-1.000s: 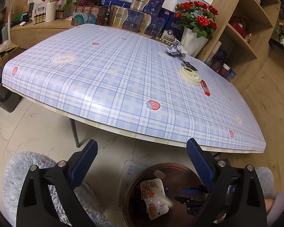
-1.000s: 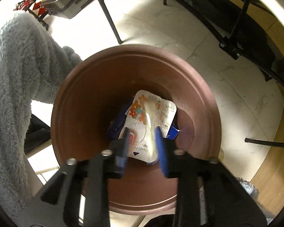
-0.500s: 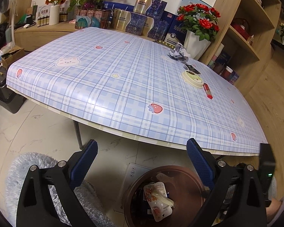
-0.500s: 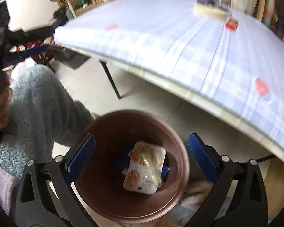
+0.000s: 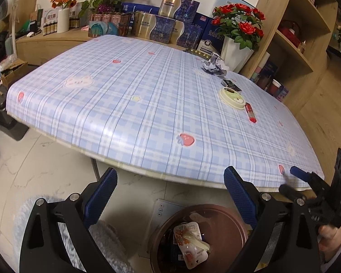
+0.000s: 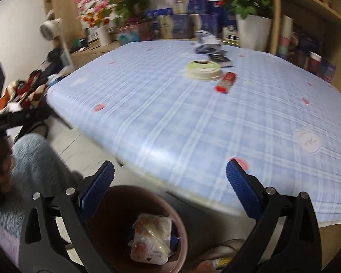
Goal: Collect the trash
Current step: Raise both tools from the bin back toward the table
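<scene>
Both sets of tongs gape wide and empty: left gripper [image 5: 168, 195] and right gripper [image 6: 170, 190] hover above the brown bin [image 6: 181, 225] at frame bottom. Next up, upper right on the table [image 5: 125, 118], probably the red tube [image 6: 226, 82] beside the round lid [image 6: 203, 70]: looks light, stiff, perhaps slippery, so pinch it across the middle.

Little legible text.

White box [image 5: 50, 18] on sideboard, 11 o'clock of left wrist view: Chinese characters "益生菌".

Blue box [image 5: 212, 36] behind rose pot, 1 o'clock: white Chinese characters starting "免疫球蛋白".

Snack pouch [image 5: 190, 246] in bin, 6 o'clock: small upside-down print, unreadable; in right wrist view the pouch [image 6: 151, 242] shows letters too blurred to read.

Gold-and-blue gift boxes [image 5: 166, 26]: lettering too small.
</scene>
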The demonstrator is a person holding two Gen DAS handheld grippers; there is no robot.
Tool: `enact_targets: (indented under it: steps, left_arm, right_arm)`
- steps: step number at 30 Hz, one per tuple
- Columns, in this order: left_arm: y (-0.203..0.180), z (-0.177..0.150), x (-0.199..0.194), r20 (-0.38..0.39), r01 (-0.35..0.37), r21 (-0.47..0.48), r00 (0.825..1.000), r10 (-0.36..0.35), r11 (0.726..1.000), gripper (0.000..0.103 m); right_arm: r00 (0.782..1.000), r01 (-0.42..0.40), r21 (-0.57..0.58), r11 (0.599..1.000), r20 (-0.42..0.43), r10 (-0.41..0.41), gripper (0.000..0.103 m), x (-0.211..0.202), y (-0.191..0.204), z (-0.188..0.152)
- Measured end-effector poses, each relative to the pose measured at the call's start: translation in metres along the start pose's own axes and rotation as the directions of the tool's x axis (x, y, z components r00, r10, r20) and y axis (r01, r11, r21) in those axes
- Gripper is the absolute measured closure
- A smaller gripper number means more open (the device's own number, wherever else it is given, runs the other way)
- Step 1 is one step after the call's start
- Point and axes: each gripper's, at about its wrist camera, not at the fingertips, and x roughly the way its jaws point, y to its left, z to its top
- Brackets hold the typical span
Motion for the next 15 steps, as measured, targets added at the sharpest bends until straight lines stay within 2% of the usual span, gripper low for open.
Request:
enact_targets:
  steps: [4,7,15]
  left_arm:
    - [-0.006,0.018,0.008,0.019,-0.006,0.023,1.000,0.005,1.000,0.011]
    - [-0.013,0.033,0.015,0.022,-0.004,0.037,1.000,0.003,0.999,0.011]
    - [-0.047,0.068,0.038,0.029,0.025,0.119,0.999,-0.029,0.993,0.011]
  right_arm:
    - [1.000,-0.005,0.056,0.998,0.021,0.004,0.006,0.004,-0.018,0.012]
    - [0.999,0.028,0.054,0.998,0.043,-0.030,0.006,0.002,-0.027,0.022]
    - [0.991,0.091,0.151,0.984,0.083,-0.105,0.006,0.007,-0.067,0.044]
